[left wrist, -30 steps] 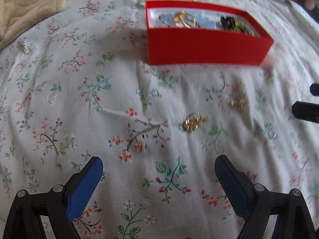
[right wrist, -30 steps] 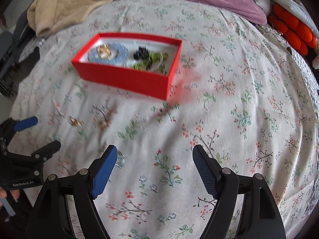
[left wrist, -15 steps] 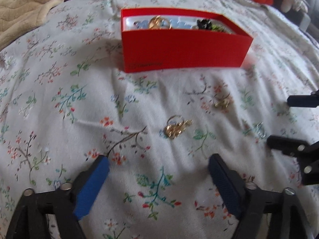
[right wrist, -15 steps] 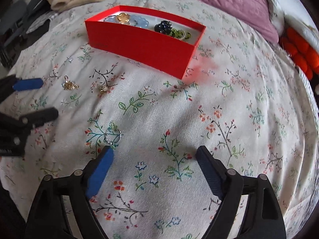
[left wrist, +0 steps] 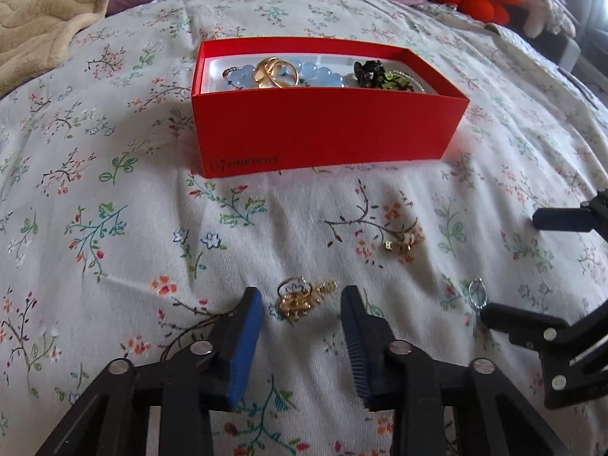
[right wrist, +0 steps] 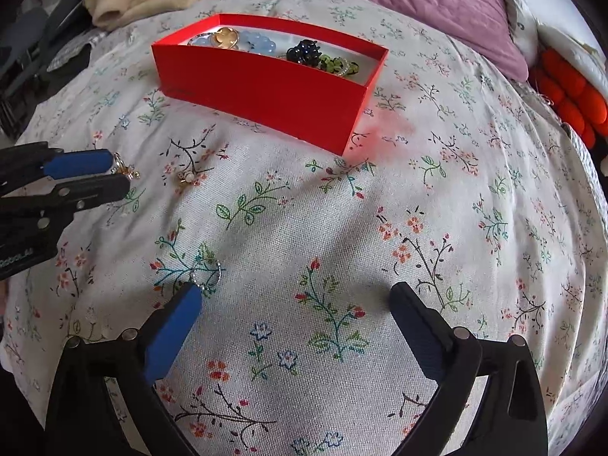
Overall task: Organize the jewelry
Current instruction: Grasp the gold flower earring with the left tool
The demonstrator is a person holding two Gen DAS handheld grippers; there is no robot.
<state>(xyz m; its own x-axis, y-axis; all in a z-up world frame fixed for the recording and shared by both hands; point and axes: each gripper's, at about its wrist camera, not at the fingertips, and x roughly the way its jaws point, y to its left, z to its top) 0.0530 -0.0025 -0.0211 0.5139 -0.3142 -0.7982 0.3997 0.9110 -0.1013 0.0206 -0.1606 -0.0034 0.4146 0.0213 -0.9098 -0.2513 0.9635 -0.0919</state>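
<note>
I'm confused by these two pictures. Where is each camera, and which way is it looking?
Left wrist: sits on the left tongs, looking down at a gold charm; own blue pads show.
Right wrist: sits on the open right tongs, looking down at the floral bedspread; left tongs at its edge.
Both share the red box of jewelry.

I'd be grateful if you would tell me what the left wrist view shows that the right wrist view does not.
Only the left wrist view shows the printed logo on the red box. Only the right wrist view shows the dark clutter beside the bed. Both show the box, the gold charm between the left gripper's fingers, the small gold piece and the silver ring by the right gripper.
</note>
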